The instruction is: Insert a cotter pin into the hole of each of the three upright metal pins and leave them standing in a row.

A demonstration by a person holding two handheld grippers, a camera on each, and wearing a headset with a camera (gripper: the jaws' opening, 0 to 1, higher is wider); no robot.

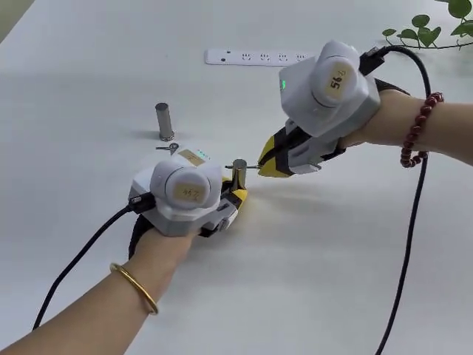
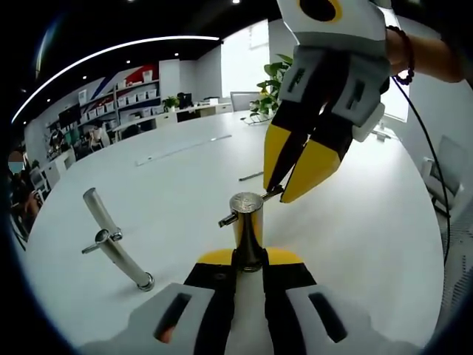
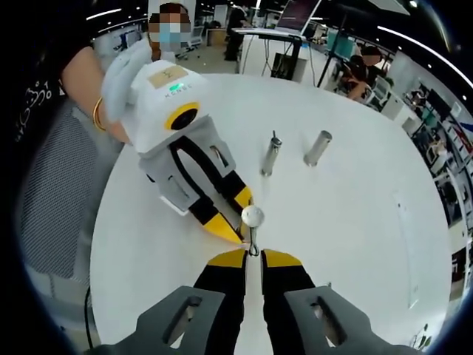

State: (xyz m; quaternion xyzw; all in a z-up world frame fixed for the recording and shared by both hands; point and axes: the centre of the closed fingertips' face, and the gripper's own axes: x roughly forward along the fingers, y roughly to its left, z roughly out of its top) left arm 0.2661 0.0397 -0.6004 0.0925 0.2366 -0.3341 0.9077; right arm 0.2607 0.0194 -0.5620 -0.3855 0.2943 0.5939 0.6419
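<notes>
My left gripper is shut on the lower part of an upright metal pin and holds it on the white table. My right gripper is shut on a cotter pin. The cotter pin runs through the hole near the held pin's top, and its tip sticks out the far side. A bare metal pin stands further back. Nearer, a third pin carries a cotter pin through its top.
A white power strip lies at the far side of the table. Leafy plant stems hang in at the top right. Black cables trail from both grippers toward the near edge.
</notes>
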